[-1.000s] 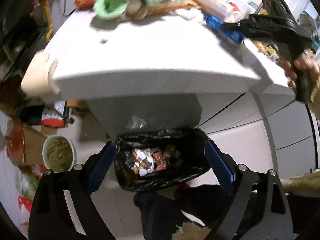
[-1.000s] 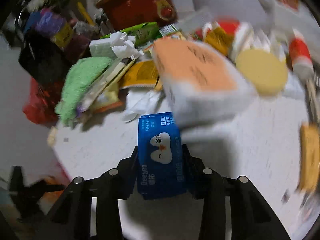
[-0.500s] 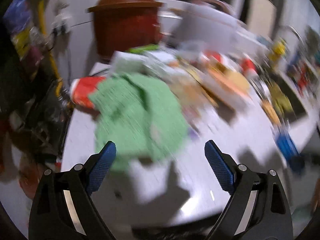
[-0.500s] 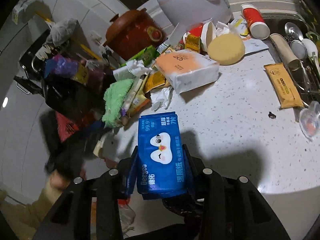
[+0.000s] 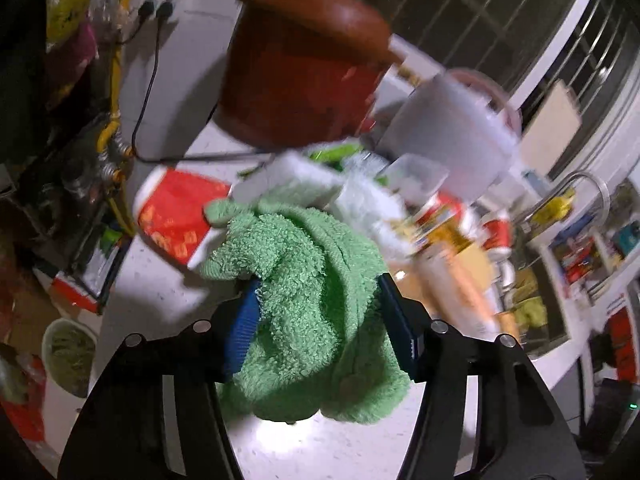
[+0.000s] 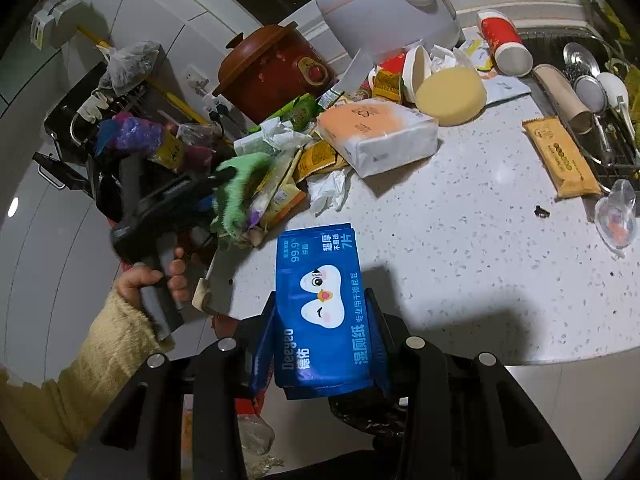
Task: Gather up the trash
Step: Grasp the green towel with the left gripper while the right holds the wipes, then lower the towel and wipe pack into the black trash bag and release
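Note:
My left gripper (image 5: 318, 312) is closed around a green terry cloth (image 5: 308, 304) at the left end of the white counter (image 5: 160, 312); the cloth bunches between both blue pads and hangs over them. In the right wrist view the left gripper (image 6: 224, 192) grips the same green cloth (image 6: 240, 184) beside a heap of wrappers (image 6: 296, 168). My right gripper (image 6: 320, 316) is shut on a blue wet-wipe pack (image 6: 320, 304) and holds it over the counter's front edge.
A brown crock pot (image 6: 272, 72), a white kettle (image 6: 384, 4), an orange-white tissue pack (image 6: 380, 136), a yellow sponge (image 6: 450, 96), a red cup (image 6: 504, 44) and a brown snack bar (image 6: 560, 156) lie on the counter (image 6: 460, 264). A sink rack with utensils (image 6: 600, 96) is at right.
My left gripper swung up from over the trash bin to the counter, reached the green cloth and closed on it. My right gripper drew back toward the counter edge, still holding the blue pack.

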Demonstrator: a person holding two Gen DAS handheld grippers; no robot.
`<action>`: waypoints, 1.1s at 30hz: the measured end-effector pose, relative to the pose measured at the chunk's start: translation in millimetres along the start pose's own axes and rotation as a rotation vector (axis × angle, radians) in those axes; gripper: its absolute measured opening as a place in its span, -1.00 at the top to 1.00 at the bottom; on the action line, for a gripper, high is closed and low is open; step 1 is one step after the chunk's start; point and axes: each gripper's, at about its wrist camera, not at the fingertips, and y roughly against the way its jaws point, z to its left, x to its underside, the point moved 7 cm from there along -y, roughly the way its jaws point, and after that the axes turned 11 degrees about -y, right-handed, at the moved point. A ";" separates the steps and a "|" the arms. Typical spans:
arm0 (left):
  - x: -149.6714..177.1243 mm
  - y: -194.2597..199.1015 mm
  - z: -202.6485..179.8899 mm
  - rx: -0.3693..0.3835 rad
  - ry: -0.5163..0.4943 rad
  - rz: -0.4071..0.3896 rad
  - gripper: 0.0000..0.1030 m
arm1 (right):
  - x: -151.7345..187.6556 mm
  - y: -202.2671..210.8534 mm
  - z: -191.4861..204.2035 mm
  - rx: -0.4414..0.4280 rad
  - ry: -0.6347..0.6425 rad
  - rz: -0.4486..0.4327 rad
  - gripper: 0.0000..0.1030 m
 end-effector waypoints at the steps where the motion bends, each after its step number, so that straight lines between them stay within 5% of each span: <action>1: -3.3 8.1 -3.6 0.016 -0.011 -0.017 -0.10 | -1.3 -0.1 1.5 -0.005 0.002 -0.003 0.22; 7: -21.3 73.5 -22.1 0.136 -0.054 -0.118 -0.10 | -6.5 -4.0 16.8 -0.032 0.032 -0.004 0.22; 19: -27.6 103.6 -6.1 0.133 -0.020 -0.186 -0.10 | -6.0 -20.5 40.7 -0.073 0.073 0.028 0.22; 25: -32.8 131.2 -21.4 0.192 -0.051 -0.228 -0.10 | -5.7 -11.4 54.8 -0.093 0.106 0.026 0.22; 33: 28.2 181.7 -59.8 0.342 -0.148 -0.135 -0.10 | 21.9 9.3 78.2 -0.119 0.202 0.101 0.22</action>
